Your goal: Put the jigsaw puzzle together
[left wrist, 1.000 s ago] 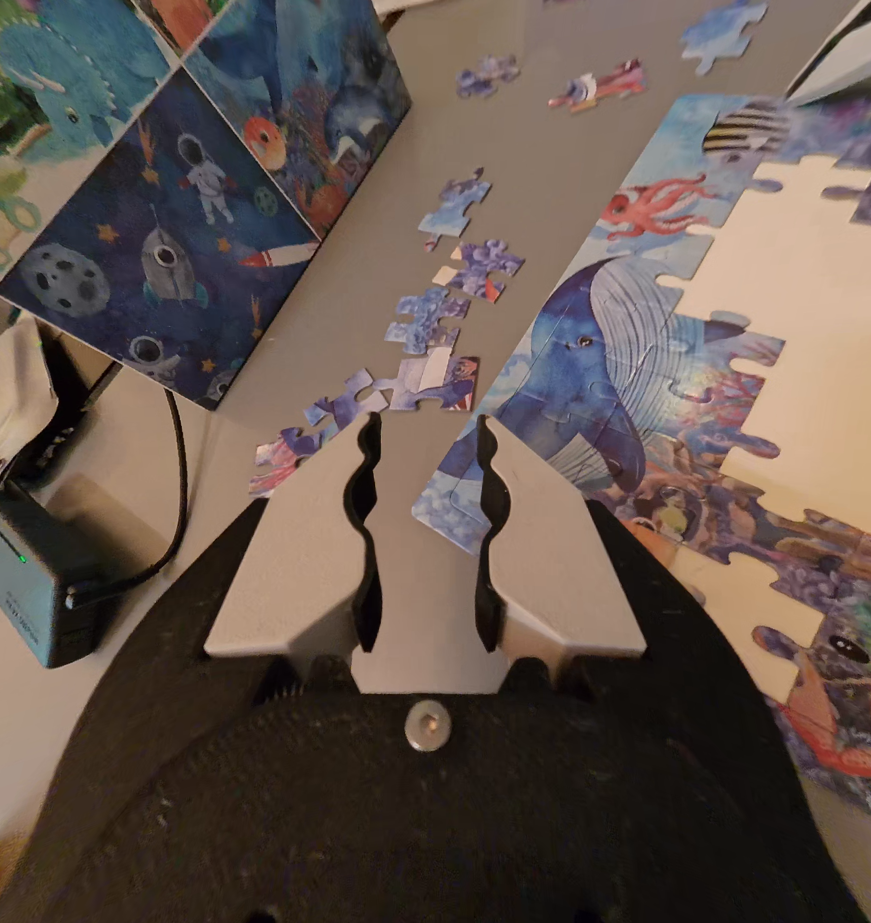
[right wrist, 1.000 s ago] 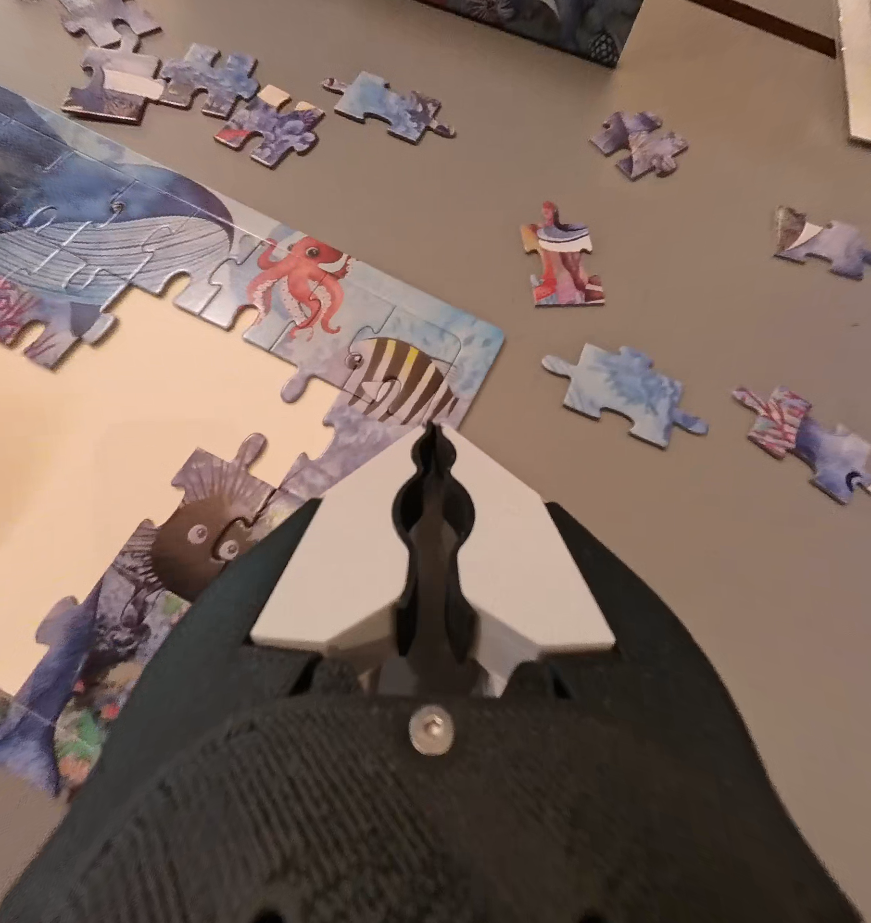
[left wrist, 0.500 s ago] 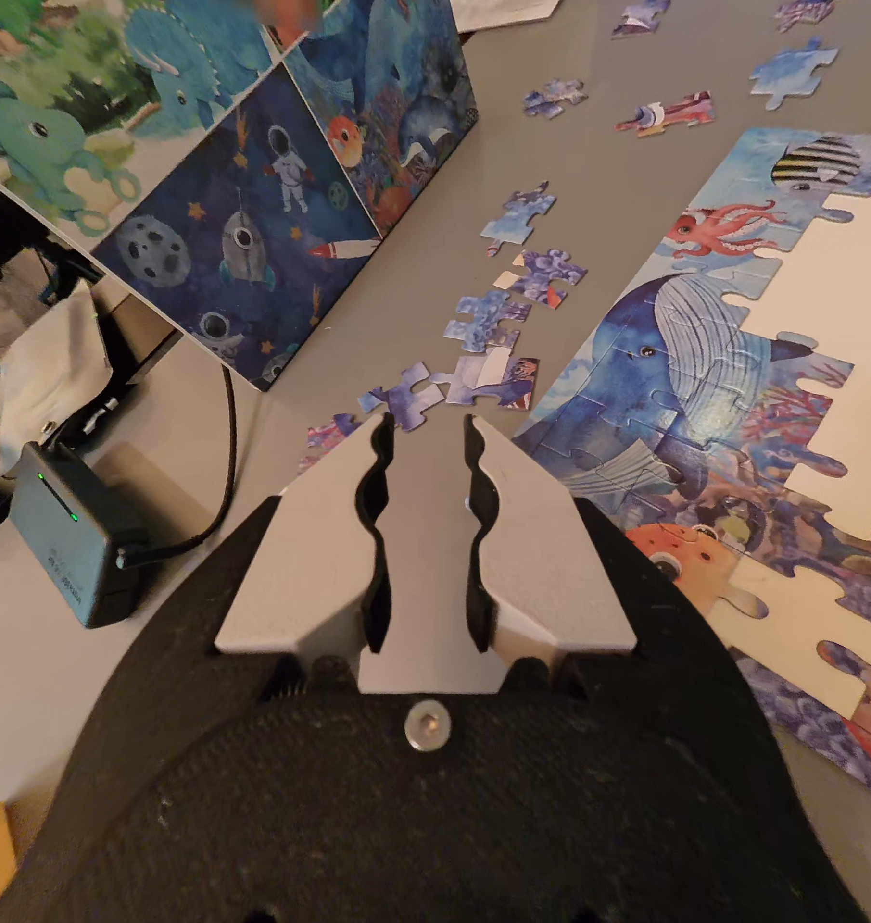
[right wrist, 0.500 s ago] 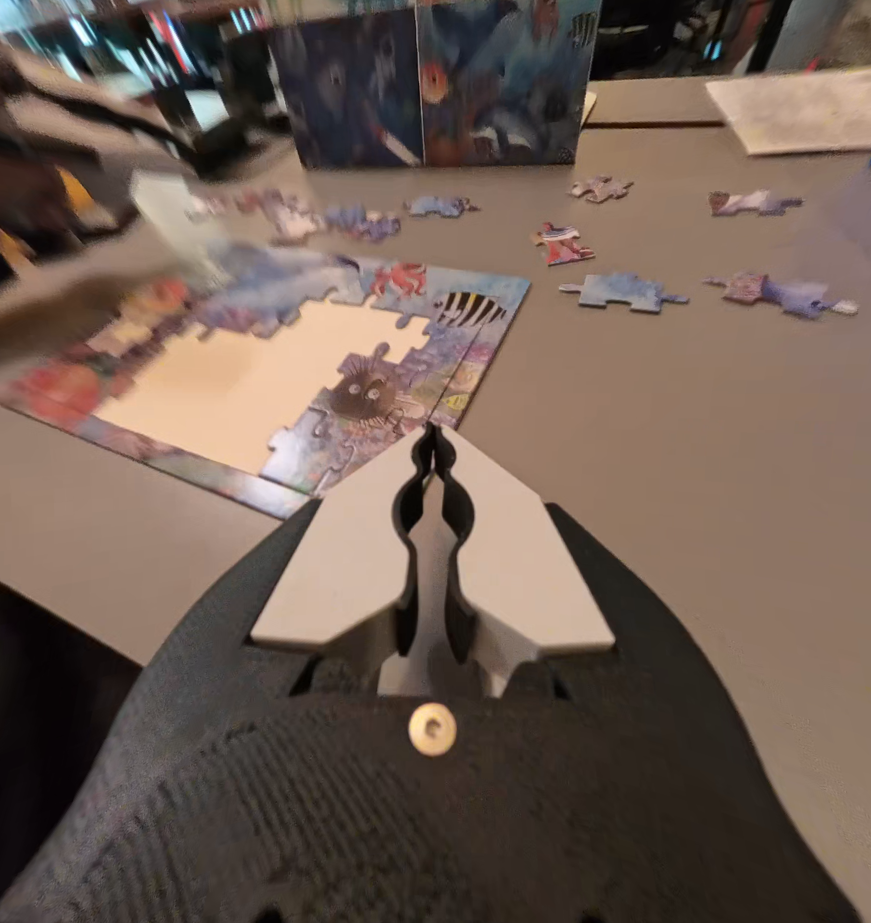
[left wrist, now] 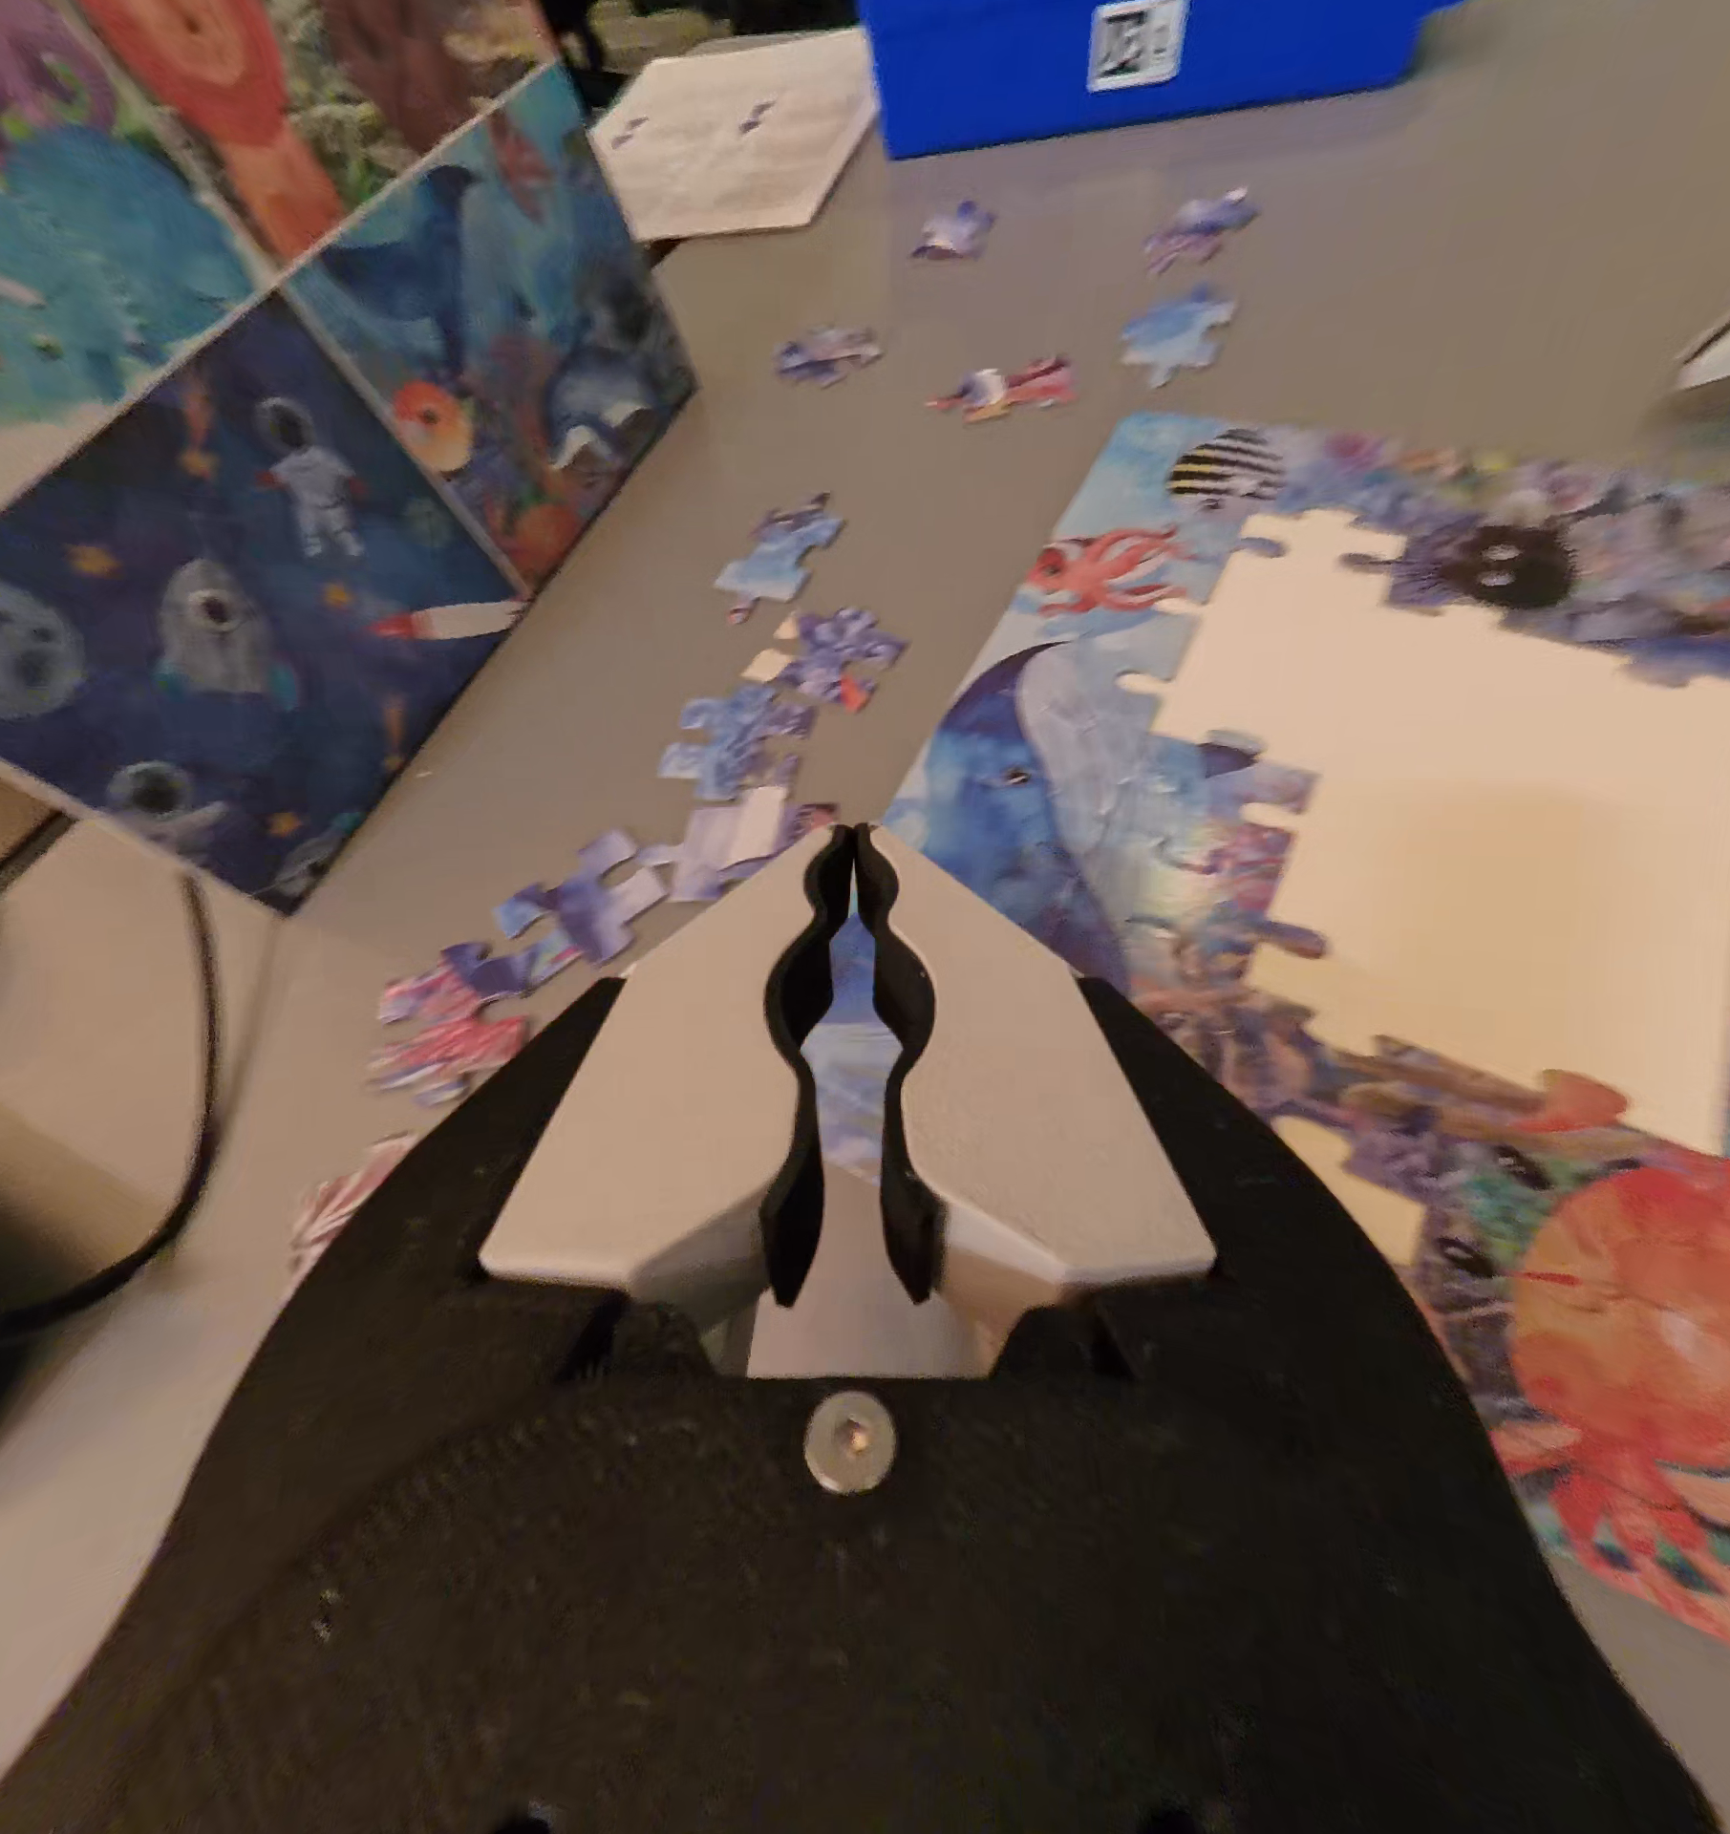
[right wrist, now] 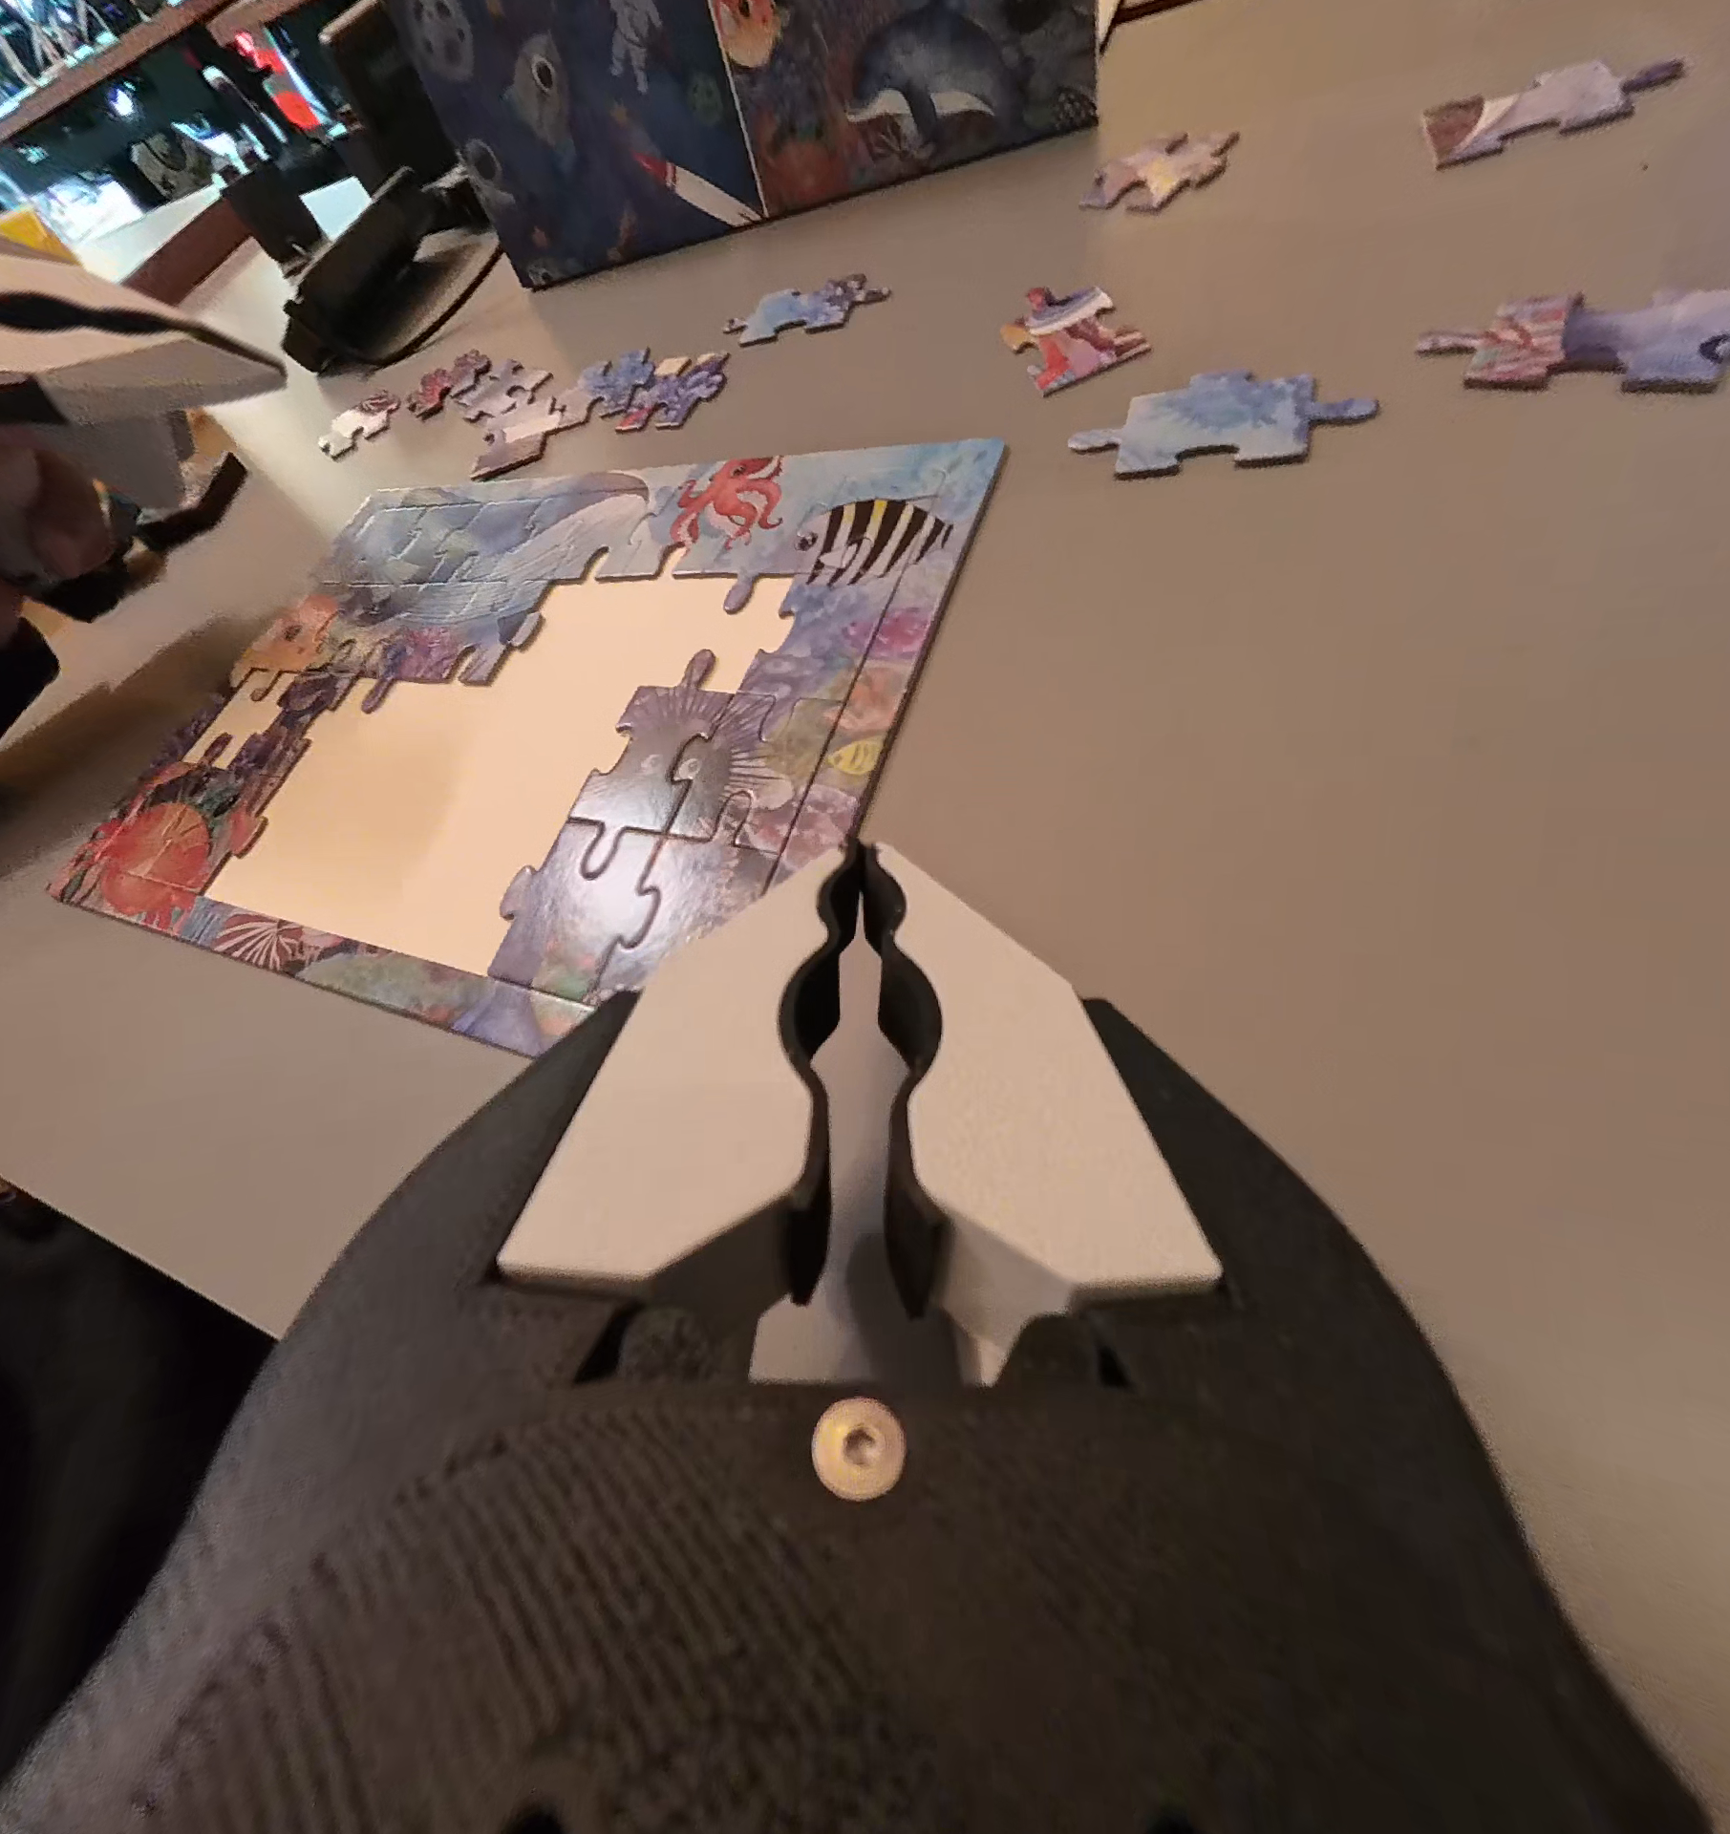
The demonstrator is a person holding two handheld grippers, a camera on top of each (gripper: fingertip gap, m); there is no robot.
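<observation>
Jigsaw puzzle [right wrist: 583,695] lies flat on grey table [right wrist: 1337,794], partly built: border and several inner pieces are in, big cream gap [left wrist: 1456,824] in the middle. Whale [left wrist: 1029,794] on the left side in the left wrist view, red octopus [left wrist: 1109,576] and striped fish [left wrist: 1223,466] toward the far edge, black spiky fish [left wrist: 1506,571] on the far right, orange crab [left wrist: 1655,1320] at the near right corner.

Loose pieces: a row [left wrist: 741,754] just left of the puzzle, running near to far; a few more [right wrist: 1228,422] scattered on the table beyond the puzzle's far corner, well apart from each other.

Left gripper [left wrist: 853,844] hovers above the near left corner of the puzzle, tips clenched together, nothing between them. Right gripper [right wrist: 862,861] sits by the near right corner, above the table, tips also pressed together, empty.

Picture box [left wrist: 275,476] stands far left of the pieces. Blue bin [left wrist: 1119,69] at the far edge, pale sheet [left wrist: 732,149] beside it. Black cable [left wrist: 196,992] at the left.
</observation>
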